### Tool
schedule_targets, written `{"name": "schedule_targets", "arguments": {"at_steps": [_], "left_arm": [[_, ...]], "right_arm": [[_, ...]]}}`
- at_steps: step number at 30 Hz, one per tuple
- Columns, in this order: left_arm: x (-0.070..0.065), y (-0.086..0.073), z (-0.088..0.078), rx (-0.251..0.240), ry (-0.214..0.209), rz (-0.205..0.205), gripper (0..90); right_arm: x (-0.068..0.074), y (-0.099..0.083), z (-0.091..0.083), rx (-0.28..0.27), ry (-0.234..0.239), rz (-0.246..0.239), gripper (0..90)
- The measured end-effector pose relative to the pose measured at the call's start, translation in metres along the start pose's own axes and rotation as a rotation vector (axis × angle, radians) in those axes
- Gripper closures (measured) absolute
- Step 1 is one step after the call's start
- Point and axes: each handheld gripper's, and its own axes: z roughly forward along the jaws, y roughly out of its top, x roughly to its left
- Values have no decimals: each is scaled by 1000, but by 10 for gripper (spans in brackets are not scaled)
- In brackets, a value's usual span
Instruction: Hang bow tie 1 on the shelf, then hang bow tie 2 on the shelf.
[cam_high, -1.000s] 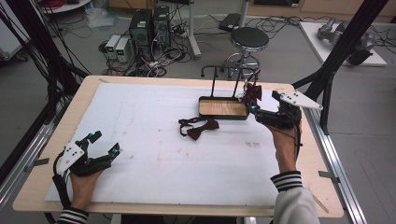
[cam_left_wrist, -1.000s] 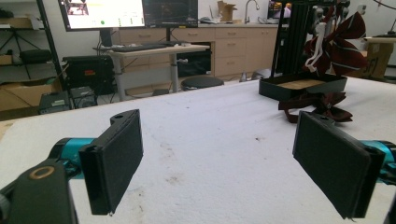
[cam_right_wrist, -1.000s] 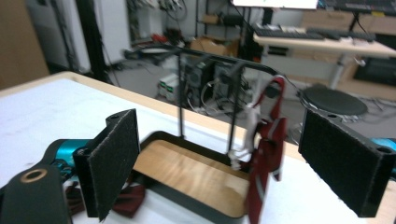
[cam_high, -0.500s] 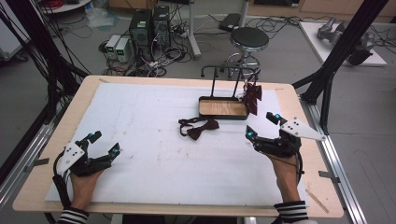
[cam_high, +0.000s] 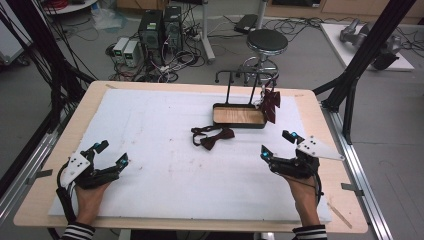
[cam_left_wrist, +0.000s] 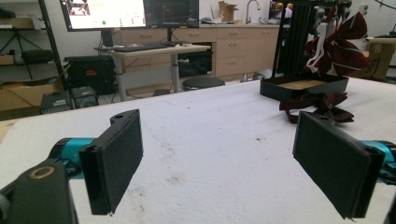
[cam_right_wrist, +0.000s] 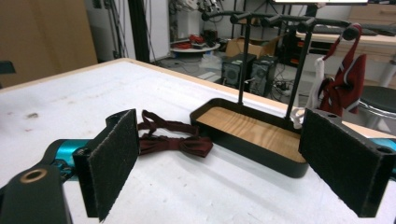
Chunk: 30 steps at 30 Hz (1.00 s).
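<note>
Bow ties are the job here, and one dark red cloth bow tie (cam_high: 212, 139) lies flat on the white foam mat (cam_high: 150, 125), with its thin strap curled beside it, just in front of the black stand with the wooden tray floor (cam_high: 239, 116). A second red striped bow tie (cam_high: 271, 102) hangs from the far right end of the stand's top bar. The right gripper (cam_high: 278, 145) sits low near the right edge of the mat, with its jaws spread wide and nothing between them. It looks toward the lying bow tie (cam_right_wrist: 175, 142) and the stand (cam_right_wrist: 254, 133), but it is well apart from both. The left gripper (cam_high: 111, 153) rests near the front left corner of the mat, also spread wide and holding nothing. From its own view the bow tie (cam_left_wrist: 322, 106) is far off. I think the next step is to pick up the lying bow tie and hang it on the bar. That could go wrong in a few ways. The cloth is thin and flat, so the pads might slide over it or pinch only the strap, and then the bow would dangle and slip. Reaching in too fast could also bump the stand and shake the hanging bow tie off its bar.
</note>
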Motion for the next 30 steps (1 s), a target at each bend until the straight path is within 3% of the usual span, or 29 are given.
{"name": "schedule_targets", "arguments": {"at_steps": [30], "left_arm": [[1,0,0,0,-3,-10,164]], "right_arm": [[3,9,5,36,13,18,118]]}}
